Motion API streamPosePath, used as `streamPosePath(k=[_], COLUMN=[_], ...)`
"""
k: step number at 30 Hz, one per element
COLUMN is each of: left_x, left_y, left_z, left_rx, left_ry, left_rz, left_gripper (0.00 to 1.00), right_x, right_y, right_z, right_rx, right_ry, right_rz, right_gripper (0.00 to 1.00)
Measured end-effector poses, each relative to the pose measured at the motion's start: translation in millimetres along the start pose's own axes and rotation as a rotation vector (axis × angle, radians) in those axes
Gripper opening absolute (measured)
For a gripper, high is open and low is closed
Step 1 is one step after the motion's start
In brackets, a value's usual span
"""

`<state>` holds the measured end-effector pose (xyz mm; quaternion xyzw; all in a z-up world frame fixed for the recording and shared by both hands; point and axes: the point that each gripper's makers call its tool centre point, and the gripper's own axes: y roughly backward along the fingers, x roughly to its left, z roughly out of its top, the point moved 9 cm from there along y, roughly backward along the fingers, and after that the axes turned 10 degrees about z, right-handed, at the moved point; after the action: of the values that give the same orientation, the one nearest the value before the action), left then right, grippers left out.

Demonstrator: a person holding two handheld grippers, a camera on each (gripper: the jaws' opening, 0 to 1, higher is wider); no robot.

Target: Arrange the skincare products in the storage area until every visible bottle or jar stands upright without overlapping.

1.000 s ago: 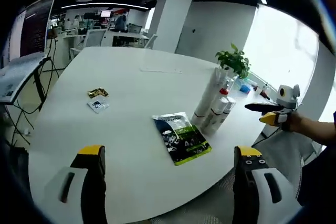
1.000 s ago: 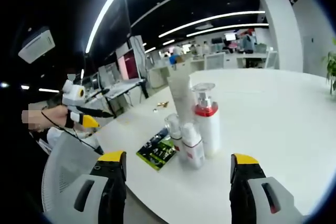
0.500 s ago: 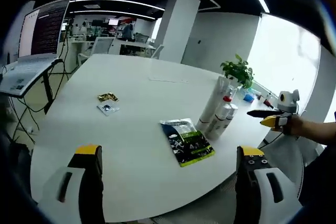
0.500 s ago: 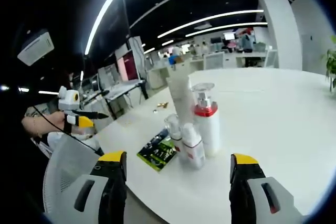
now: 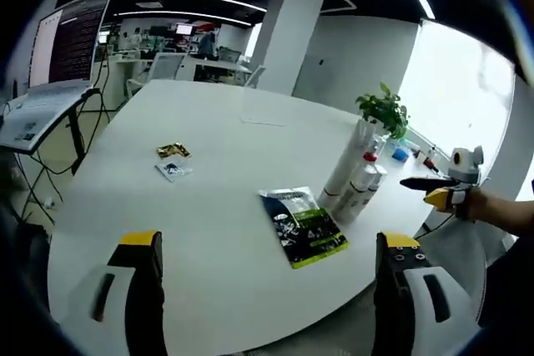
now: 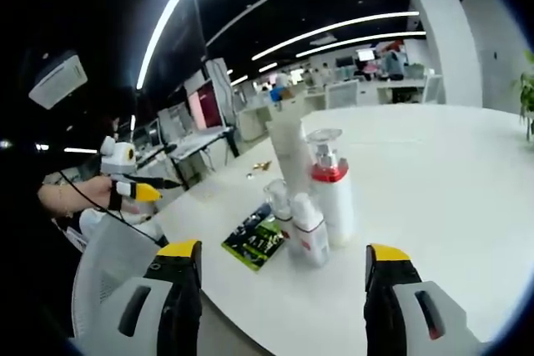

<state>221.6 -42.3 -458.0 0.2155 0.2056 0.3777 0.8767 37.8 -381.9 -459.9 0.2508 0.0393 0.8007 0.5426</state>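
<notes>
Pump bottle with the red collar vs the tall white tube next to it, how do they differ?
The pump bottle has a red collar and a clear cap over its pump; the tall tube is plain white with no collar that I can see. The tube stands taller than the pump bottle. The tube flares wider toward its top, while the pump bottle narrows to its pump. Both stand upright in the same cluster on the white table.

White table (image 5: 209, 147), white bottles (image 6: 321, 210) w/ red collar, green-black pouch (image 5: 303, 227), maybe foil.
</notes>
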Motion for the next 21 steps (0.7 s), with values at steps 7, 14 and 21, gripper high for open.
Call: streamPosePath(k=[7,14,21], left_x=[5.9,18.2,17.0], left_y=[-15.2,-41.6,-63.7], left_z=[8.2,1.7,10.9], left_rx=[-0.009,0.110,0.152], left_ry=[0.050,0.142,0.176], left_rz=[0.049,0.098,0.130], left_gripper=[0.99,0.97,0.97], right_x=[-2.2,-0.9,-2.8], right_y=[1.8,-1.1,-0.9], right_z=[0.7,-1.0,-2.8], right_rx=[-0.022,-0.002,0.003], right_ry=[-0.025,-0.027,-0.041], right_rz=[0.003,0.017,0.015], right_gripper=[0.82,0.82,0.82])
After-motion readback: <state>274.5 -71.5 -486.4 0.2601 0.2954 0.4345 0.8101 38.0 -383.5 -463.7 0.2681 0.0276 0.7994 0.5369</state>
